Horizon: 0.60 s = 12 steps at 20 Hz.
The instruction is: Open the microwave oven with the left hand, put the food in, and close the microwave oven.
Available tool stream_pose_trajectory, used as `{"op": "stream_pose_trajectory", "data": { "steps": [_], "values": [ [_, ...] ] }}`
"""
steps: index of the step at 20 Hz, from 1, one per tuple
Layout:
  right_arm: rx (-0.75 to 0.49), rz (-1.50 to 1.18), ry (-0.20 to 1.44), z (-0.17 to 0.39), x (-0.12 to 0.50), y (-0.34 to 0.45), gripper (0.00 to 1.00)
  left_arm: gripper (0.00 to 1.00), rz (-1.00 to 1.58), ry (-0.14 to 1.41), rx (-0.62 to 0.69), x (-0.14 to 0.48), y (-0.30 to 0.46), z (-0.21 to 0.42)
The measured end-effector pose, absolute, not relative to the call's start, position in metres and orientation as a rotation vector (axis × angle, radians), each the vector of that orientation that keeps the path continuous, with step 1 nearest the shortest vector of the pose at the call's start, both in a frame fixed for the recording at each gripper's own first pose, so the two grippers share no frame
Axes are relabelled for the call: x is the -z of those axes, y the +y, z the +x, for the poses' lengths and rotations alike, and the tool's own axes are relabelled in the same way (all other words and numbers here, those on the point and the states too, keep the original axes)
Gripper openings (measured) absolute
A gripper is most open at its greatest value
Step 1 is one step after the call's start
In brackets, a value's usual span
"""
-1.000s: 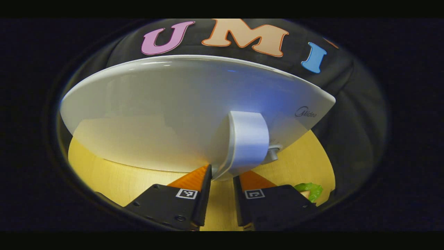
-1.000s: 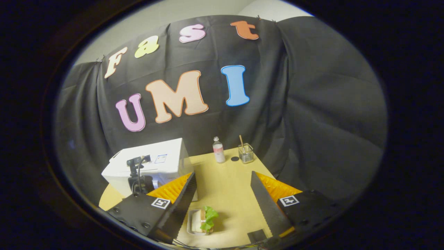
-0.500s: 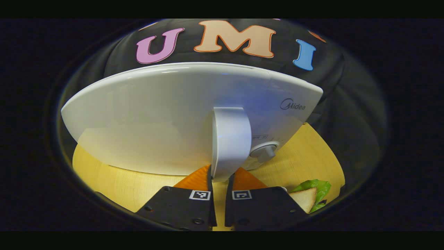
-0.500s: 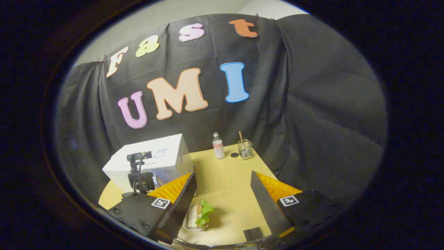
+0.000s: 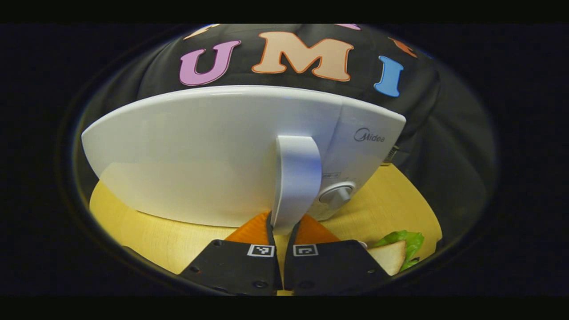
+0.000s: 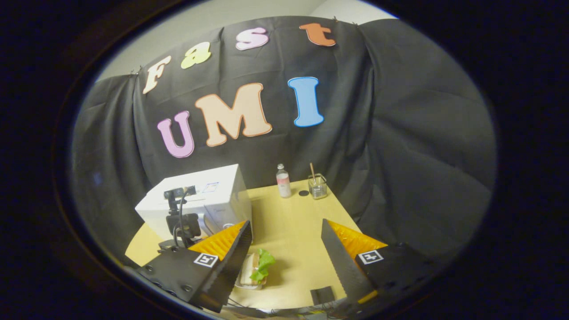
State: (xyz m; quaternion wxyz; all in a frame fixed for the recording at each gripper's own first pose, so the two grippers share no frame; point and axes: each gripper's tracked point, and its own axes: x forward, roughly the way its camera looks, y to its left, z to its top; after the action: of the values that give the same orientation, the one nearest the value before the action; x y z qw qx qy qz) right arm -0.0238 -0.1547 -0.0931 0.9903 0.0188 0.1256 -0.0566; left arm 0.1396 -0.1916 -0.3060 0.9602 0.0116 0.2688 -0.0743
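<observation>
Closed further since a second ago, left gripper (image 5: 282,231) now clamped on microwave handle (image 5: 296,178); microwave (image 5: 213,146) door shut; sandwich (image 5: 395,253) on table (image 5: 382,209) just right; right gripper (image 6: 286,249) spread wide above; bottle (image 6: 283,181) and glass (image 6: 318,186) far back.

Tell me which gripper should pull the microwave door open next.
Left. The left gripper is already closed on the door handle of the microwave. The right gripper hangs open above the sandwich, apart from the door.
</observation>
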Motion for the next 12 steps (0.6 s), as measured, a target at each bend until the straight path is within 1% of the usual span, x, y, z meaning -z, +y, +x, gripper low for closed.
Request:
{"op": "stream_pose_trajectory", "data": {
  "steps": [7, 8, 9, 10, 12],
  "values": [
    [0.117, 0.016, 0.28, -0.034, 0.107, -0.152, 0.92, 0.01, -0.013, 0.527, 0.16, 0.306, -0.192, 0.138],
    [0.114, 0.009, 0.284, -0.034, 0.109, -0.151, 0.92, 0.04, -0.016, 0.528, 0.158, 0.306, -0.192, 0.139],
    [0.112, 0.002, 0.289, -0.033, 0.112, -0.15, 0.92, 0.01, -0.022, 0.551, 0.152, 0.308, -0.192, 0.132],
    [0.11, -0.005, 0.292, -0.032, 0.114, -0.149, 0.92, 0.01, -0.029, 0.561, 0.152, 0.311, -0.19, 0.116],
    [0.099, -0.001, 0.294, -0.028, 0.115, -0.144, 0.92, 0.01, 0.001, 0.51, 0.194, 0.307, -0.185, 0.092]
  ]
}}
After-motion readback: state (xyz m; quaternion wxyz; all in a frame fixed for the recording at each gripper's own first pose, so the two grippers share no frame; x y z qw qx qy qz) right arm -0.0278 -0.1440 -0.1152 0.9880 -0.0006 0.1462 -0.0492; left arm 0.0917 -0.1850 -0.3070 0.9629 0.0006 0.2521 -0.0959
